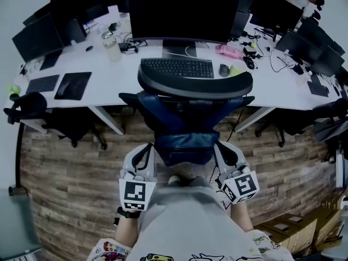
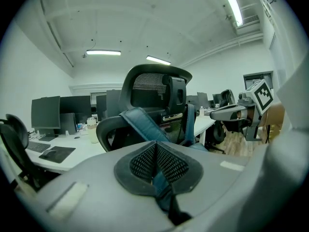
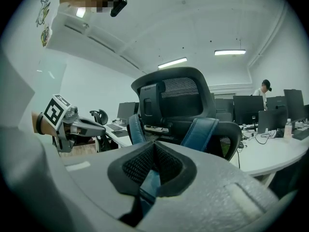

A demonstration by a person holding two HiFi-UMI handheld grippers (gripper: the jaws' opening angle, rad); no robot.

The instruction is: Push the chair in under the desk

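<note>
Chair (image 1: 185, 121) blocks the way fwd, its headrest (image 1: 194, 84) over the tabletop (image 1: 109, 83) edge, just short of the keyboard (image 1: 176, 68). White tabletop legs (image 1: 107, 119) flank it. Floor (image 1: 70, 167) lies open L and R of it. Second chair (image 1: 27, 109) stands far L. Left gripper (image 1: 144, 150) and right gripper (image 1: 221, 150): jaws pinched on chair's blue straps (image 2: 140, 124), no gap.

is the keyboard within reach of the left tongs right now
Probably not: the left tongs are shut on the chair, whose tall back stands between them and the keyboard.

Chair (image 1: 185, 137) before desk (image 1: 109, 83), keyboard (image 1: 177, 68) on desk behind chair, monitor (image 1: 182, 12) behind keyboard
</note>
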